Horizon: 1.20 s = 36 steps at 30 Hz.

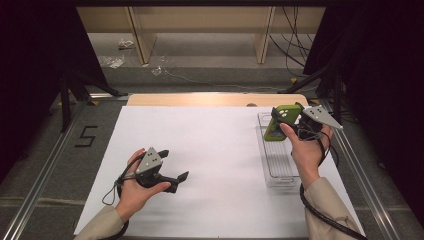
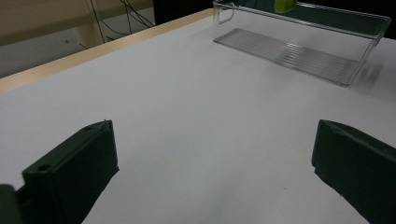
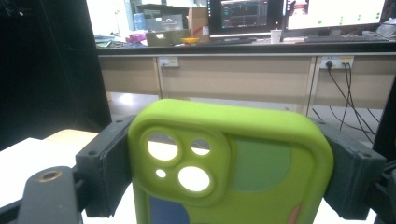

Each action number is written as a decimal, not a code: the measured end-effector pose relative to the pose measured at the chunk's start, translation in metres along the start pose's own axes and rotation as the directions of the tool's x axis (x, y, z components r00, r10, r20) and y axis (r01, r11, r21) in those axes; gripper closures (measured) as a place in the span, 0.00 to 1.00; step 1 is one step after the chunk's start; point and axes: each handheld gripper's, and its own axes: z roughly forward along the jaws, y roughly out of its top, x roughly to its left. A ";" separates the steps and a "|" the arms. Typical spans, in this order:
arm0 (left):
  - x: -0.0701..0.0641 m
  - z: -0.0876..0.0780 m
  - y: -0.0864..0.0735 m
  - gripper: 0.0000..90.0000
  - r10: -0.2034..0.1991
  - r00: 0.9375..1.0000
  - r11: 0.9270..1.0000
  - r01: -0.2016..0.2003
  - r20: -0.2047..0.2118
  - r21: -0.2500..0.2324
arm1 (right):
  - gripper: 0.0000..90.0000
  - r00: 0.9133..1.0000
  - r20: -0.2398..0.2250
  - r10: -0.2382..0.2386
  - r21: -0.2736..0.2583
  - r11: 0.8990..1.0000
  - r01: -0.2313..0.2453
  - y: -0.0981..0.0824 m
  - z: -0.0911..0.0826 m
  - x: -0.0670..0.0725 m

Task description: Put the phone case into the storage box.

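Phone case (image 3: 233, 163) in lime green, with three camera cut-outs at its upper corner, stands upright between the jaws of the right gripper (image 1: 289, 119), which pinch it by its two long edges. In the high view the case (image 1: 277, 123) hangs over the far end of a clear plastic bin (image 1: 278, 172) lying on the white table cover (image 1: 210, 150). The left gripper (image 1: 175, 167) hovers well apart over the sheet, its jaws spread wide around nothing.
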 end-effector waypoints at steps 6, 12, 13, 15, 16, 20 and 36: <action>0.000 0.000 0.000 0.00 0.000 1.000 1.000 0.000 0.002 0.000 | 0.19 1.000 0.007 -0.001 0.004 1.000 0.001 0.001 0.003 -0.002; 0.000 0.000 0.000 0.00 -0.001 1.000 1.000 0.001 0.001 0.001 | 0.19 1.000 0.011 -0.008 0.012 1.000 0.008 0.001 0.008 -0.002; 0.000 0.000 0.000 0.00 0.000 1.000 1.000 0.000 0.001 0.001 | 0.19 1.000 0.012 -0.009 0.015 1.000 0.009 0.001 0.009 -0.002; 0.000 0.000 0.000 0.00 -0.001 1.000 1.000 0.001 0.000 0.000 | 0.19 1.000 0.014 -0.009 0.016 1.000 0.009 0.002 0.010 -0.003; 0.000 0.000 0.000 0.00 -0.001 1.000 1.000 0.001 0.000 0.000 | 0.19 1.000 0.015 -0.008 0.016 1.000 0.008 0.002 0.010 -0.004; 0.000 0.000 0.000 0.00 -0.001 1.000 1.000 0.001 0.001 0.000 | 0.19 1.000 0.018 -0.008 0.021 1.000 0.008 0.002 0.012 -0.005; 0.000 0.000 0.000 0.00 -0.002 1.000 1.000 0.002 0.001 -0.002 | 0.19 1.000 0.023 -0.010 0.033 0.999 0.009 0.002 0.022 -0.007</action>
